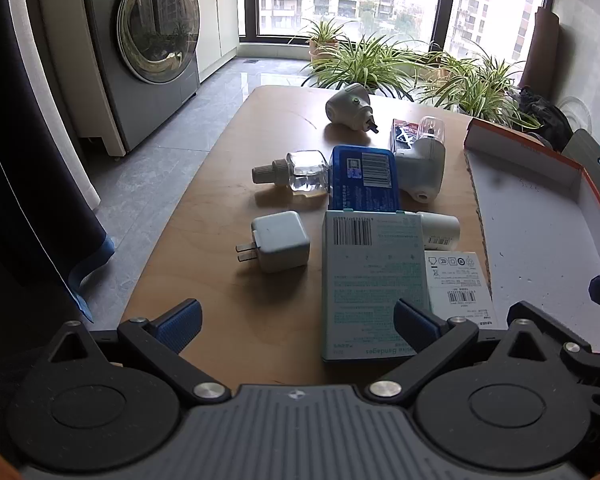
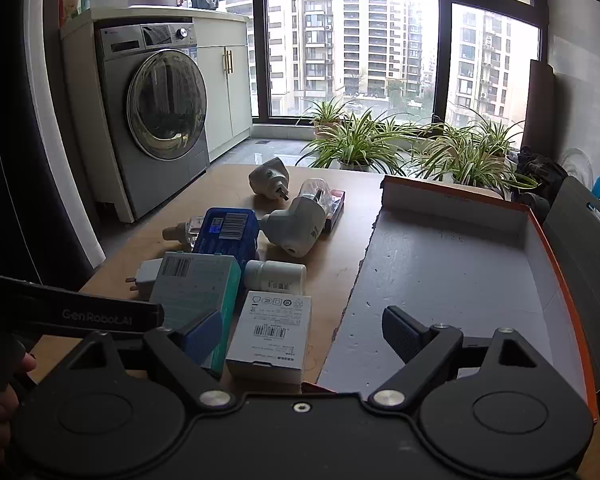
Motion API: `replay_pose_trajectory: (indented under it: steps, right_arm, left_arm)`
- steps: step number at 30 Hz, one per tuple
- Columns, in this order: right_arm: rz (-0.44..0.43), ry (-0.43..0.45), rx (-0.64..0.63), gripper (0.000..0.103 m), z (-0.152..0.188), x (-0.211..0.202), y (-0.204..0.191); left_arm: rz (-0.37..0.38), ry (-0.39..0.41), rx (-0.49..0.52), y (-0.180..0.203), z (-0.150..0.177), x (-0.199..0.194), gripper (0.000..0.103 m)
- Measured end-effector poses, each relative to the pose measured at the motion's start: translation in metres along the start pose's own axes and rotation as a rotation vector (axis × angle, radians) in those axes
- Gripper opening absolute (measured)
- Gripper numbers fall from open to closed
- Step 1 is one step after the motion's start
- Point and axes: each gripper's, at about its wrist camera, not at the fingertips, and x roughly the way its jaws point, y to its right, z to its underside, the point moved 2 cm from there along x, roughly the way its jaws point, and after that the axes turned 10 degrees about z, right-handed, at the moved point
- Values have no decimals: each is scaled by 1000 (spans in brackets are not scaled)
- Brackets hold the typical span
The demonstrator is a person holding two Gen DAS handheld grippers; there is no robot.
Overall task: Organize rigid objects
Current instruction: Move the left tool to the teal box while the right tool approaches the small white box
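now | both grippers [image 1: 296,320] [image 2: 302,332] agape, empty | bandage box [image 1: 374,276] beside left's right finger

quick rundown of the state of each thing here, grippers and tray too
left gripper: open, holding nothing
right gripper: open, holding nothing
orange tray: empty
bandage box: closed, lying flat
clear bottle: capped, on its side
white charger: unplugged
washing machine: door shut
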Motion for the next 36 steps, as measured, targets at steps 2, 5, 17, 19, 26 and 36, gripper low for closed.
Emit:
replay_pose_trajectory:
  steps: [2, 5, 17, 19, 26, 36]
  right_arm:
    - [1, 0, -2, 102, 0, 0, 0]
    - [0, -1, 0, 102, 0, 0, 0]
    - [0, -6, -2, 102, 1, 2, -1]
    - [0, -7, -3, 102, 2, 3, -1]
    - [5, -12, -1, 102, 3, 5, 0]
    - [6, -20, 4, 102, 3, 8, 2]
  left_arm:
    - [0, 0, 0, 0, 0, 0, 103]
    - [1, 0, -1, 0, 0, 0, 103]
    - [5, -5, -5, -1, 1, 3, 103]
    - [6, -7, -6, -1, 1, 3, 103]
    - [10, -14, -8, 0, 1, 6, 103]
    - [13, -25, -9, 3, 0, 9, 103]
